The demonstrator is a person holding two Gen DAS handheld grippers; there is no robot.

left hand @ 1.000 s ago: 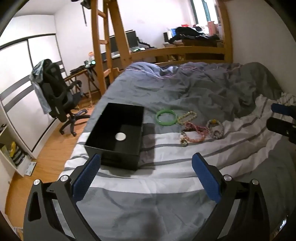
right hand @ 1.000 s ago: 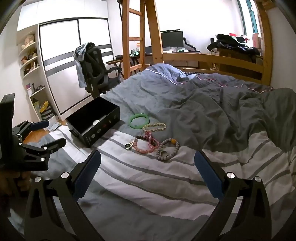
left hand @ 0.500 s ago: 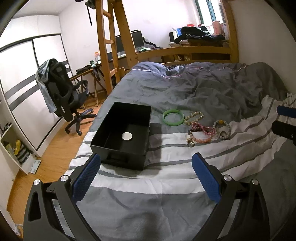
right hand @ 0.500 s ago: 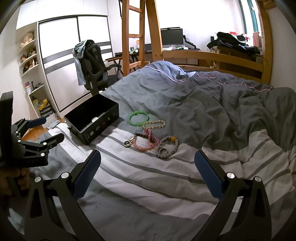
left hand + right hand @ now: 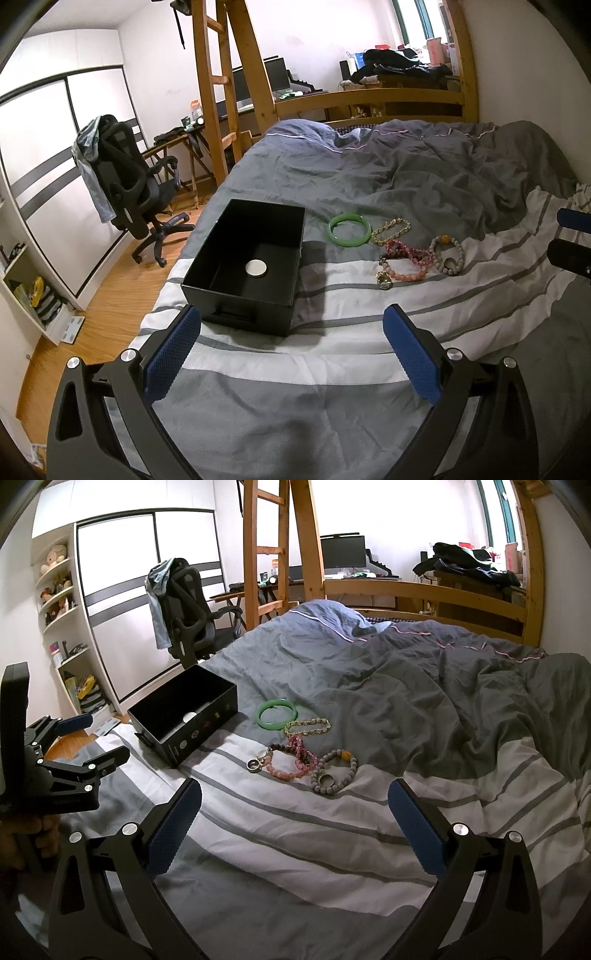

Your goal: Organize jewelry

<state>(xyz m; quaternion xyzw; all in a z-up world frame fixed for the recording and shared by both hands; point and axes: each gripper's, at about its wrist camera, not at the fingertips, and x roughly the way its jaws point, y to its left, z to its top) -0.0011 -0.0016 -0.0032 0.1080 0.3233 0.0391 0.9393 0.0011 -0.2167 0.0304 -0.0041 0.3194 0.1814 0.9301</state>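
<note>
The open black rectangular box [image 5: 251, 266] now appears closer than before. Both the left gripper [image 5: 291, 350] and the right gripper [image 5: 295, 827] stay spread wide, holding nothing. The small gold ring [image 5: 384, 282] is hard to make out.

Glossy green bangle [image 5: 349, 229]; matt black box [image 5: 246, 266] (smooth walls) — creased cloth duvet [image 5: 424, 177].

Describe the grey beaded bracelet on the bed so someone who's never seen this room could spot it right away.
Start at the open black box on the striped bedcover, then follow the cluster of jewelry lying beside it. The grey beaded bracelet lies at the end farthest from the box, past the green bangle and pink bead strands. It alone has dull grey beads with one amber-yellow bead, and a ring lies inside its loop.
</note>
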